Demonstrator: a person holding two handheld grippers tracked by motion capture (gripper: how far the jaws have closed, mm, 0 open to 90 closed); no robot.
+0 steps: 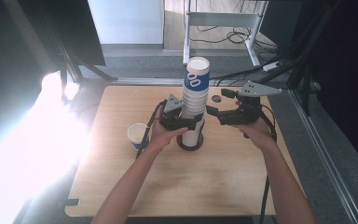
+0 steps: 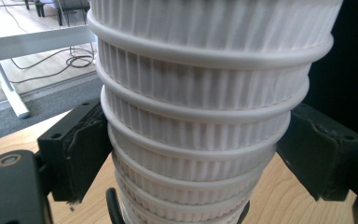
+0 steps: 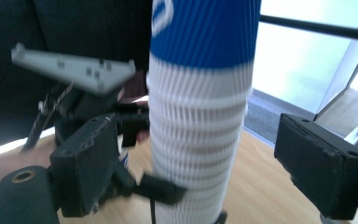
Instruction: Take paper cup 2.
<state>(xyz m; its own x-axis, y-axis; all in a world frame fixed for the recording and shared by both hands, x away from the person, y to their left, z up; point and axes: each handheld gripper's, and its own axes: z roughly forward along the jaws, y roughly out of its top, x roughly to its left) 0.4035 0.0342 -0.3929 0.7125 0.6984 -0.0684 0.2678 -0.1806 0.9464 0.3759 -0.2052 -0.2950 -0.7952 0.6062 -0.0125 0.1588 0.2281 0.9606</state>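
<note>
Left gripper (image 1: 182, 122) clamps cup stack (image 1: 195, 100); right gripper (image 1: 218, 105) open beside it.

Probably a lab — floor cables (image 1: 223, 35), metal frame (image 1: 219, 19).

A tall stack of ribbed white cups (image 2: 200, 116) rises between the left gripper (image 2: 193, 154)'s two black fingers (image 2: 81, 149), whose pads sit against its sides low down. It stands on the wooden worktop (image 2: 18, 140). Cables lie on the floor (image 2: 51, 60) beyond.
</note>
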